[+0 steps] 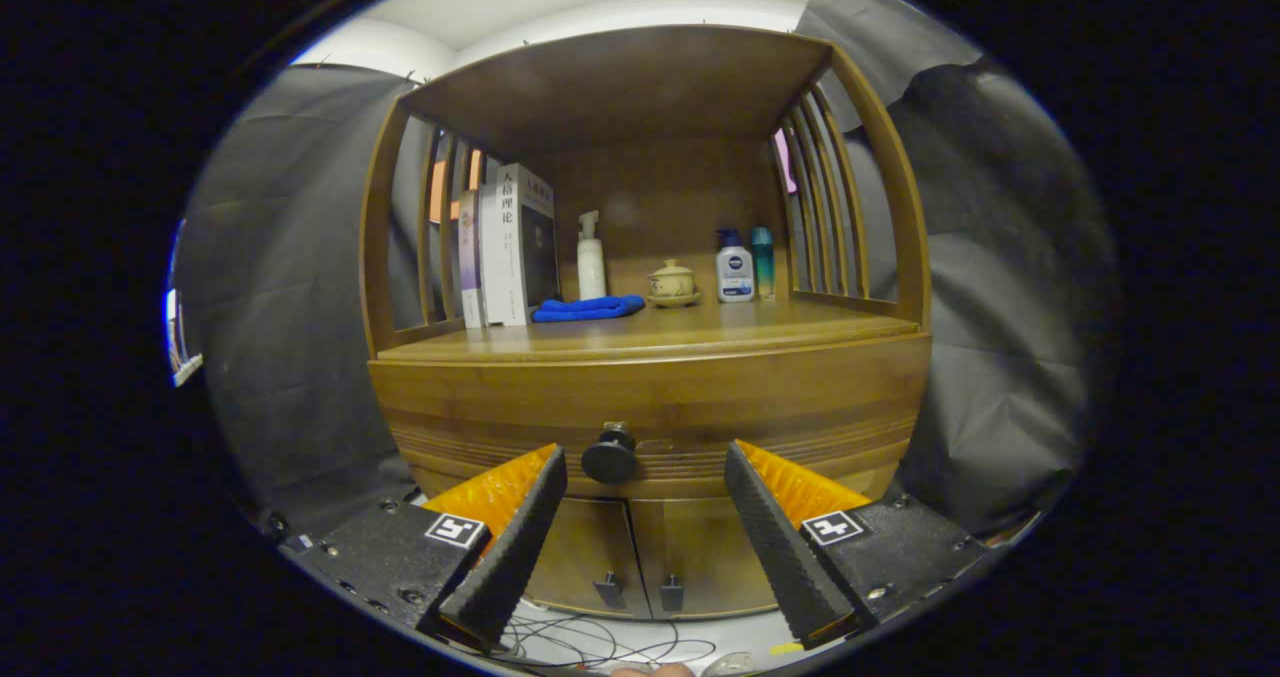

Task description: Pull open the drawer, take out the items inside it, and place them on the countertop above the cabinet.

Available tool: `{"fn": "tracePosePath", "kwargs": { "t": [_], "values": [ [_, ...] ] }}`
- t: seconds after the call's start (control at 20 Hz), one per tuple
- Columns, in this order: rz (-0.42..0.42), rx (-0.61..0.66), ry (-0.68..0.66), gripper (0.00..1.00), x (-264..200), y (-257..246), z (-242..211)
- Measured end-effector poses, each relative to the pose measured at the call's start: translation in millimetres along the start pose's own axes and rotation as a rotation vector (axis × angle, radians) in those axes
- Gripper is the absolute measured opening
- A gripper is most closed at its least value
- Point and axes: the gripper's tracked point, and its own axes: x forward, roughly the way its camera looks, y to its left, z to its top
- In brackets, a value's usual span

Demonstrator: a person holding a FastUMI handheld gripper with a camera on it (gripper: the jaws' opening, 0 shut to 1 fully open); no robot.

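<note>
Gripper view shows my tool [645, 477] spread wide, holding nothing. Its fingers flank the dark drawer knob [609, 456], which sits just beyond them, nearer the left one. From that knob, the closed drawer [650, 407] spreads sideways; the tabletop [700, 332] lies directly above.

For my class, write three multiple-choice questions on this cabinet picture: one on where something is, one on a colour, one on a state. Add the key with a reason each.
1. Where is the round knob relative to the fingers?
A. Just ahead, nearer one finger
B. Clamped by both
C. On the countertop

2. What colour is the cloth on the countertop?
A. Red
B. Blue
C. White

3. What state is the drawer?
A. Pulled fully out
B. Removed
C. Closed

Key: 1 A, the gripper is open and the knob untouched. 2 B, it lies blue beside the books. 3 C, its front sits flush.
</note>
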Motion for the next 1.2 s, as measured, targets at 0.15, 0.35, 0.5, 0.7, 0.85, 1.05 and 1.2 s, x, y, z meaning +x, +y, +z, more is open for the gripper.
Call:
{"fn": "tracePosePath", "kwargs": {
  "t": [0.15,0.35,0.5,0.7,0.85,1.05,1.2],
  "values": [
    [-0.006,-0.031,0.013,1.0,25.2,13.2,-4.5],
    [-0.02,-0.082,0.025,1.0,47.9,24.9,-17.6],
    [-0.027,-0.077,0.038,1.0,60.2,29.7,-20.8],
    [-0.059,-0.073,0.051,0.92,73.1,23.9,-24.2],
    [-0.058,-0.063,0.071,0.81,77.9,21.2,-28.7],
    [-0.061,-0.063,0.053,0.69,81.4,17.9,-24.4],
    [-0.058,-0.054,0.056,0.51,83.3,18.9,-23.8]
  ]
}}
